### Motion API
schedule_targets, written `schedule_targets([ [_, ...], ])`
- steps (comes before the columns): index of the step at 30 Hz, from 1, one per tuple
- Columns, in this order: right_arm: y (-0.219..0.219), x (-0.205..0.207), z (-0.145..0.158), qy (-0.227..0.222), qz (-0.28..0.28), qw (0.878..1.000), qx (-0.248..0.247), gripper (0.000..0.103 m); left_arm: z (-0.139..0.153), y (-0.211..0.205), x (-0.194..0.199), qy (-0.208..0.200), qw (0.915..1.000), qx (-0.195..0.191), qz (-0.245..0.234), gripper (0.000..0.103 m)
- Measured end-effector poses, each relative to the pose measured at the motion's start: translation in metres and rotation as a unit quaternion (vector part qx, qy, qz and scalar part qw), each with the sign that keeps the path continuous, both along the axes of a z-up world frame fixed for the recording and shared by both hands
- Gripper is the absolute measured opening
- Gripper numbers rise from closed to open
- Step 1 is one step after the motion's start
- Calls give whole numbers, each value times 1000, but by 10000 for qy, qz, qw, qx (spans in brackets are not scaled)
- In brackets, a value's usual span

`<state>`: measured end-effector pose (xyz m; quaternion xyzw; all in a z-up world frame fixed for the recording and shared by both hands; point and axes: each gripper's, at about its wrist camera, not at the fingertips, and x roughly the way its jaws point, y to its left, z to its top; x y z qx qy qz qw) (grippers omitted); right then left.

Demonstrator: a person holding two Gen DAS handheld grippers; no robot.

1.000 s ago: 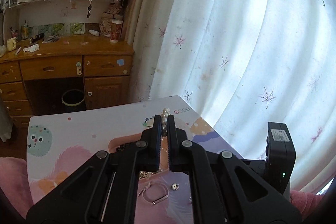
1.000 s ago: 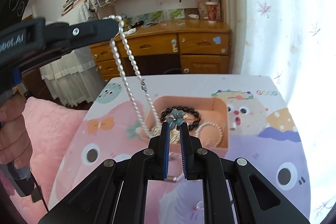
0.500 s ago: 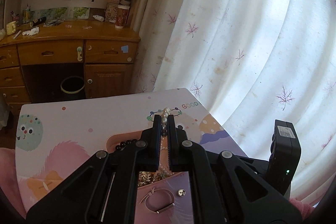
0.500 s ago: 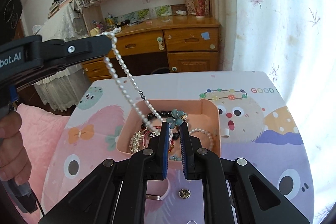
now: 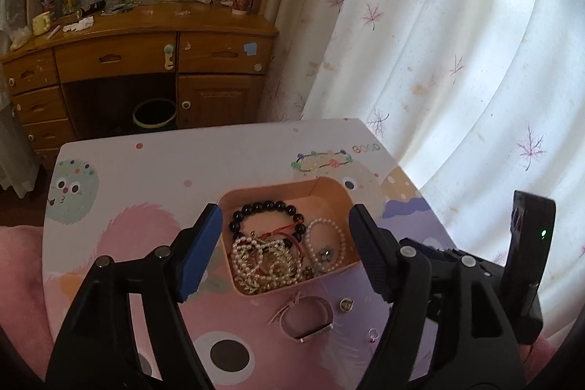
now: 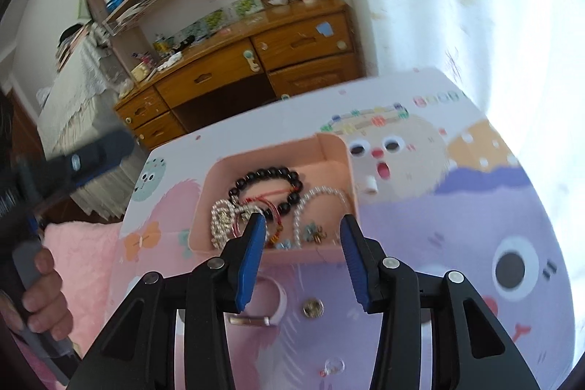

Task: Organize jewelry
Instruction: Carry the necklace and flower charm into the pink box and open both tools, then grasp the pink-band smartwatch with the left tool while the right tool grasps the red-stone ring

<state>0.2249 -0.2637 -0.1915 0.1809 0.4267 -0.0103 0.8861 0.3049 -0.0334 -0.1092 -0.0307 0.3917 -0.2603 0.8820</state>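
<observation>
Bracelet (image 6: 256,307) lies on the table just below the right gripper (image 6: 301,258); both grippers' jaws spread, empty.

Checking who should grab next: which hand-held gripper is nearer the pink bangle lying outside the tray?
Right, as far as I can tell. The right hand-held gripper hangs just above the pink bangle; the left hand-held gripper is off to the left.
</observation>
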Motion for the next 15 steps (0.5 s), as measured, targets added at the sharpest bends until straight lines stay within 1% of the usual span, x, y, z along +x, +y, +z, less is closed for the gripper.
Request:
schedule_targets([
  [3, -10, -13, -11, 244, -157, 9995, 117, 48, -19, 6, -8, 263, 9994, 195, 69, 69],
  [5, -15, -22, -20, 423, -223, 9987, 186, 49, -31, 10, -13, 437, 9986, 276, 121, 70],
  [9, -21, -41, -38, 860, -167, 9956, 326, 49, -57, 17, -27, 751, 9957, 502, 191, 70],
  [11, -22, -49, -46, 1059, -125, 9939, 277, 49, -69, 19, -35, 934, 9936, 606, 212, 71],
  [13, -22, -57, -52, 1210, -87, 9924, 216, 50, -77, 18, -40, 1111, 9915, 631, 255, 71],
  [15, -21, -65, -58, 1365, -44, 9905, 143, 54, -85, 20, -43, 1436, 9872, 575, 384, 74],
])
